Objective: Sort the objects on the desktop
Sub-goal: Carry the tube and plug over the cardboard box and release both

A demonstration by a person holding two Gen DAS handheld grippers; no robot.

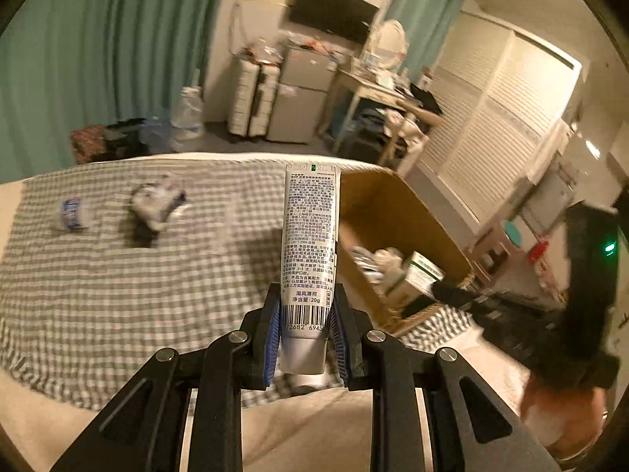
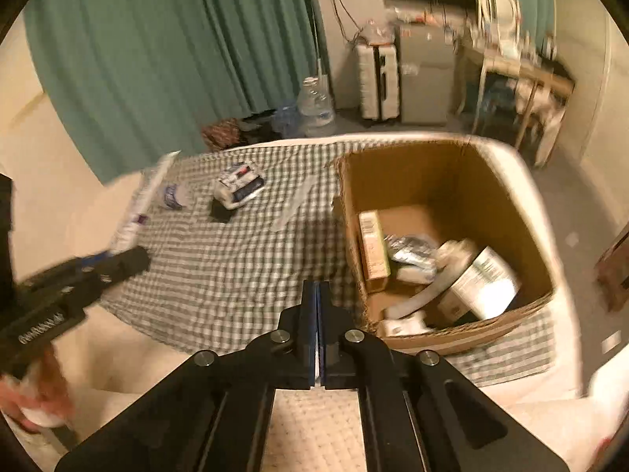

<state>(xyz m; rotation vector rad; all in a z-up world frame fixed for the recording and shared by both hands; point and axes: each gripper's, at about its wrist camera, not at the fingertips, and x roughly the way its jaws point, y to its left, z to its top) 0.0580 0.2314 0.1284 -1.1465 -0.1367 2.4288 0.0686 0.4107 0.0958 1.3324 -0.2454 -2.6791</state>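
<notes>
My left gripper [image 1: 306, 299] is shut on a white toothpaste tube [image 1: 309, 236] with printed text and a barcode, held upright above the checked cloth [image 1: 118, 295], just left of the cardboard box [image 1: 393, 204]. The tube also shows blurred in the right wrist view [image 2: 145, 200], with the left gripper [image 2: 98, 263] at the left. My right gripper [image 2: 318, 287] is shut and empty, above the cloth near the front left corner of the box [image 2: 507, 212]. The box holds several packets and cartons. A small bottle [image 1: 72, 214] and a packet bundle [image 1: 157, 204] lie on the cloth.
The cloth covers a bed with cream bedding [image 2: 314, 424] at the front. A clear wrapper [image 2: 295, 200] lies on the cloth. Beyond the bed are green curtains [image 2: 157, 59], water bottles [image 2: 314, 106], a suitcase [image 2: 377, 82], a small fridge and a cluttered desk.
</notes>
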